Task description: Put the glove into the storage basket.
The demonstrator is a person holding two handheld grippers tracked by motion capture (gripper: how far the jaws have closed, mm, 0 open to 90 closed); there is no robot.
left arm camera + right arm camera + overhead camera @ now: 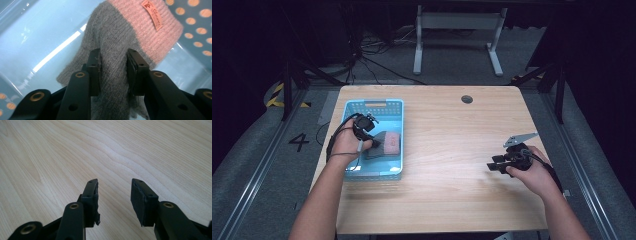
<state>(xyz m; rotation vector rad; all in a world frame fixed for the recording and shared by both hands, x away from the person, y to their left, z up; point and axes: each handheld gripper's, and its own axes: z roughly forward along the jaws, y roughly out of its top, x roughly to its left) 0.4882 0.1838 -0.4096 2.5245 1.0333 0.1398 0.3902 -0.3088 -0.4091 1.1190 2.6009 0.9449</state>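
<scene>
One grey-and-pink knitted glove [120, 37] lies inside the light-blue plastic basket [354, 172], the left tongs [113, 67] pinching its grey part, not yet lifted out, while the right tongs [113, 195] wait released over the wooden worktop [447, 150].

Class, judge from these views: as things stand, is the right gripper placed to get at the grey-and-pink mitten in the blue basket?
Probably not yet. The right gripper sits open over bare table, far from the blue basket, where the left gripper already straddles the mitten.
</scene>
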